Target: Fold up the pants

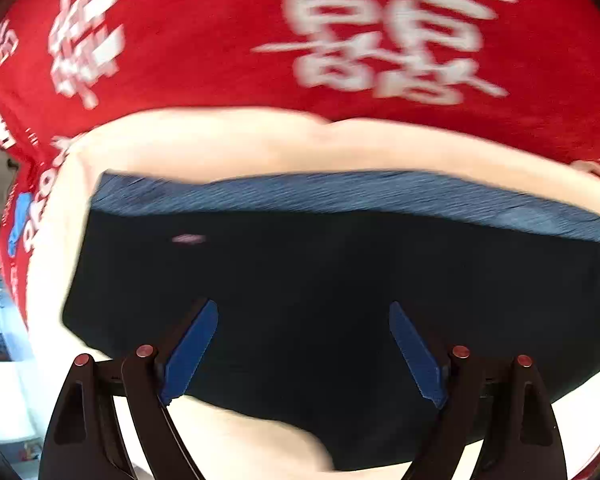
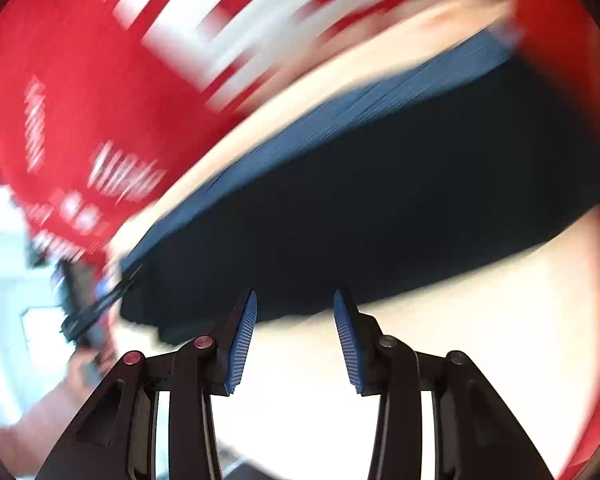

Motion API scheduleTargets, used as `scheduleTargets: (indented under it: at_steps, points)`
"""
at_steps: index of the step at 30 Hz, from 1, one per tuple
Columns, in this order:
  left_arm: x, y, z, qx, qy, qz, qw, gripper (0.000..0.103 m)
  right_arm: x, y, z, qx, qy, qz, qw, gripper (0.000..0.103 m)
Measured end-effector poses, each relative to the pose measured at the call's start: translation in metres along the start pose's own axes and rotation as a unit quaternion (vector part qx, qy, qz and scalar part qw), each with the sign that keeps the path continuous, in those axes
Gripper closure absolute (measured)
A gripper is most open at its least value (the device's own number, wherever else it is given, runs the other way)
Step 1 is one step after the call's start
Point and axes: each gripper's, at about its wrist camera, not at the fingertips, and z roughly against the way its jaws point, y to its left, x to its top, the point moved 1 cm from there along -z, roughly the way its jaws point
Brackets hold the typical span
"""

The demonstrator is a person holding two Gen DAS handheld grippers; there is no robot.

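The pants (image 1: 320, 280) are dark, almost black, with a blue ribbed waistband (image 1: 340, 194) along their far edge. They lie folded flat on a cream surface (image 1: 220, 144). My left gripper (image 1: 303, 308) hangs over them pointing steeply down, jaws wide open, with nothing between the blue pads (image 1: 192, 348). In the right wrist view the pants (image 2: 380, 200) run slantwise with the waistband (image 2: 340, 120) on their upper left side. My right gripper (image 2: 296, 296) is at their near edge, partly open, with only the cream surface (image 2: 460, 340) showing between its pads (image 2: 242, 344).
A red cloth with large white characters (image 1: 340, 40) spreads beyond the cream surface, also seen as the red cloth (image 2: 80, 100) in the right wrist view. A blurred dark object with a hand (image 2: 84, 320) shows at that view's left edge. Both views are motion-blurred.
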Motion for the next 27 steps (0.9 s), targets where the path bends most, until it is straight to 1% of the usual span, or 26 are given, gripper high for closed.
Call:
scheduleTargets:
  at_steps: [2,3,4,5,8,9,10,11,12,14,16,18,19,20,21,22,23,24,25,26,27]
  points:
    - [-0.006,0.024,-0.007,0.015,0.003,-0.002,0.9999,0.014,-0.034,0.038,-0.038,0.066,0.039,-0.004,0.997,0.059]
    - [-0.013,0.044,-0.012,0.020,0.004,-0.002,0.9998,0.014,-0.042,0.055,-0.054,0.089,0.051,-0.008,0.995,0.059]
    - [-0.031,0.073,-0.017,0.026,0.002,0.000,0.9997,0.014,-0.061,0.072,-0.073,0.108,0.062,-0.012,0.992,0.059]
    - [-0.033,0.084,-0.020,0.030,0.000,-0.001,0.9995,0.014,-0.070,0.089,-0.098,0.121,0.073,-0.016,0.990,0.059]
    - [-0.039,0.118,-0.039,0.051,-0.008,-0.013,0.9986,0.014,-0.088,0.112,-0.151,0.153,0.085,-0.029,0.984,0.059]
    - [-0.042,0.129,-0.050,0.054,-0.003,-0.013,0.9984,0.014,-0.082,0.116,-0.178,0.161,0.088,-0.038,0.982,0.059]
    - [-0.045,0.140,-0.061,0.049,0.005,-0.009,0.9988,0.014,-0.081,0.121,-0.193,0.165,0.090,-0.048,0.981,0.059]
    - [-0.051,0.148,-0.065,0.025,0.004,0.001,0.9997,0.011,-0.082,0.125,-0.204,0.163,0.089,-0.051,0.981,0.059]
    - [-0.053,0.158,-0.068,0.004,-0.005,0.008,0.9999,0.010,-0.083,0.126,-0.211,0.158,0.086,-0.053,0.982,0.059]
    - [-0.056,0.159,-0.068,-0.005,-0.013,-0.003,0.9999,0.010,-0.079,0.127,-0.220,0.158,0.077,-0.056,0.983,0.059]
    - [-0.057,0.159,-0.068,-0.011,-0.021,-0.014,0.9996,0.009,-0.078,0.127,-0.218,0.167,0.065,-0.061,0.982,0.059]
    - [-0.057,0.165,-0.072,-0.025,-0.021,-0.008,0.9994,0.002,-0.078,0.130,-0.216,0.171,0.060,-0.065,0.981,0.058]
    - [-0.055,0.173,-0.077,-0.038,-0.017,-0.001,0.9991,0.000,-0.073,0.133,-0.220,0.170,0.063,-0.069,0.981,0.052]
    - [-0.051,0.180,-0.082,-0.050,-0.015,0.005,0.9986,0.000,-0.070,0.132,-0.224,0.177,0.070,-0.076,0.979,0.048]
    - [-0.051,0.180,-0.082,-0.057,-0.015,0.003,0.9983,0.000,-0.067,0.129,-0.228,0.187,0.076,-0.091,0.975,0.048]
    - [-0.051,0.179,-0.082,-0.057,-0.016,-0.004,0.9982,0.000,-0.066,0.128,-0.231,0.190,0.077,-0.103,0.973,0.051]
    - [-0.051,0.180,-0.082,-0.057,-0.017,-0.011,0.9982,0.000,-0.063,0.126,-0.231,0.187,0.077,-0.116,0.973,0.077]
    - [-0.050,0.181,-0.082,-0.060,-0.016,-0.015,0.9979,0.000,-0.059,0.130,-0.225,0.161,0.067,-0.103,0.979,0.095]
    - [-0.051,0.182,-0.080,-0.064,-0.016,-0.017,0.9977,0.000,-0.057,0.140,-0.221,0.157,0.056,-0.087,0.982,0.094]
    - [-0.054,0.179,-0.076,-0.068,-0.018,-0.021,0.9973,0.000,-0.059,0.148,-0.209,0.163,0.041,-0.069,0.983,0.094]
    - [-0.054,0.181,-0.076,-0.071,-0.019,-0.025,0.9970,0.000,-0.063,0.153,-0.202,0.157,0.032,-0.060,0.985,0.094]
